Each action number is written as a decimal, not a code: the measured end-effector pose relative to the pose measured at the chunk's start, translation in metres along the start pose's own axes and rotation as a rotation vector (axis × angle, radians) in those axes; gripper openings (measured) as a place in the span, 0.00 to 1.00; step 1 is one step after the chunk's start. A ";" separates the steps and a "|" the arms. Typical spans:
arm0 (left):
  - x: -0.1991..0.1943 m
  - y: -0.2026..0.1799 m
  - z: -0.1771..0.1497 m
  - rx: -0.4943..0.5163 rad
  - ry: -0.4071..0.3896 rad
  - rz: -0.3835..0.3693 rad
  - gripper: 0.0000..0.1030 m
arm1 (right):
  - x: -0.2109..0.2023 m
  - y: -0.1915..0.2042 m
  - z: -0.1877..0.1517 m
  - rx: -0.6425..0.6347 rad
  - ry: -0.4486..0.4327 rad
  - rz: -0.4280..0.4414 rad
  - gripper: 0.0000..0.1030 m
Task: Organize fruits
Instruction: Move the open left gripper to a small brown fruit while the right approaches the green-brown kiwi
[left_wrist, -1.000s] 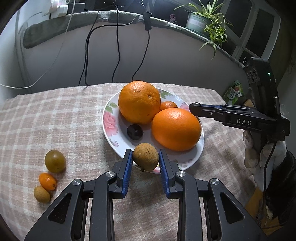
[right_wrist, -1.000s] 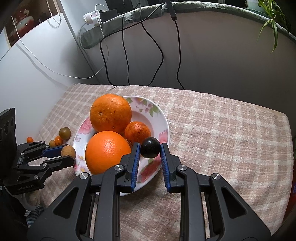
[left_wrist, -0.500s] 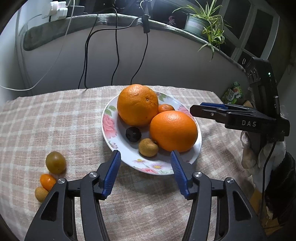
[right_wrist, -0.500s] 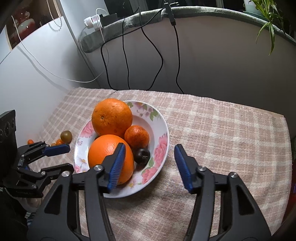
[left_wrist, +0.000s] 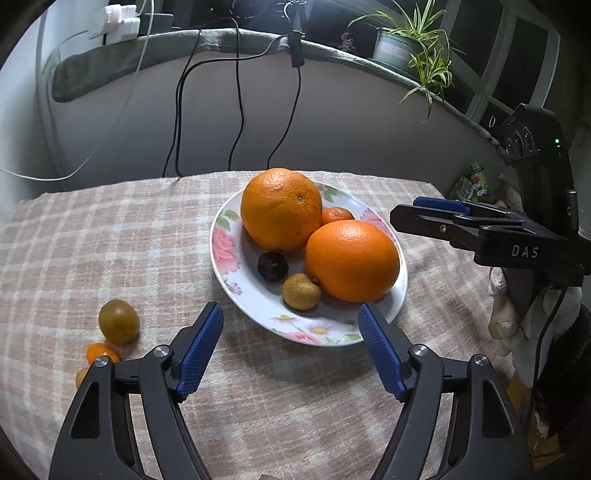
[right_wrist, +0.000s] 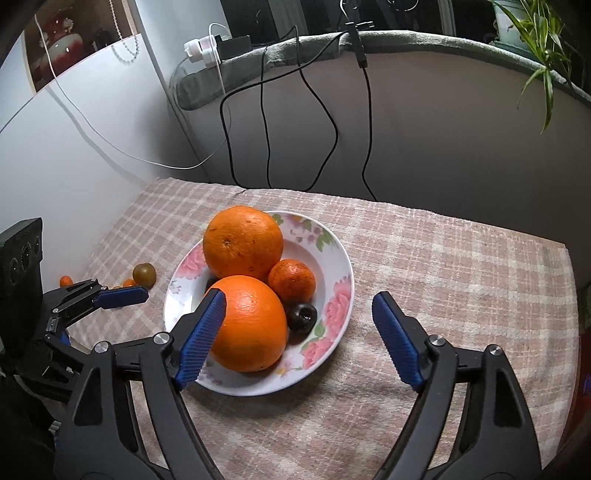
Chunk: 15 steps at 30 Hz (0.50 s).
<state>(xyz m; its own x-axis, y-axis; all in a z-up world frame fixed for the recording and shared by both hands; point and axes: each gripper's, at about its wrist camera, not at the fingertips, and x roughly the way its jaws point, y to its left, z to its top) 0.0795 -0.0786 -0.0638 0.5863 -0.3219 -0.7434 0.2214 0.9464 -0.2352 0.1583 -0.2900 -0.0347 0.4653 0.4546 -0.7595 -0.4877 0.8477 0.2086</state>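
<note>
Left wrist: left claw opening, empty, before flowered plate.

A pink and beige checked cloth covers the tabletop. Behind it a pale curved wall carries a grey padded ledge. Black cables hang from the ledge to the cloth's far edge, and a white cable trails from a white power strip. A potted spider plant stands on the ledge by the window.
</note>
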 end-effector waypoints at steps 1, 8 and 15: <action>-0.001 0.000 0.000 0.001 0.000 0.001 0.73 | 0.000 0.001 0.000 -0.002 -0.001 0.000 0.82; -0.009 0.004 -0.003 -0.005 -0.021 0.001 0.73 | -0.006 0.011 0.001 -0.019 -0.009 0.002 0.82; -0.021 0.012 -0.007 -0.028 -0.046 0.007 0.74 | -0.009 0.026 0.004 -0.048 -0.020 0.011 0.82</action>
<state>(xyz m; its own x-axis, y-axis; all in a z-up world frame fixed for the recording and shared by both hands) 0.0646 -0.0603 -0.0556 0.6233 -0.3160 -0.7153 0.1962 0.9487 -0.2481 0.1447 -0.2708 -0.0203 0.4739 0.4699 -0.7447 -0.5278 0.8285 0.1869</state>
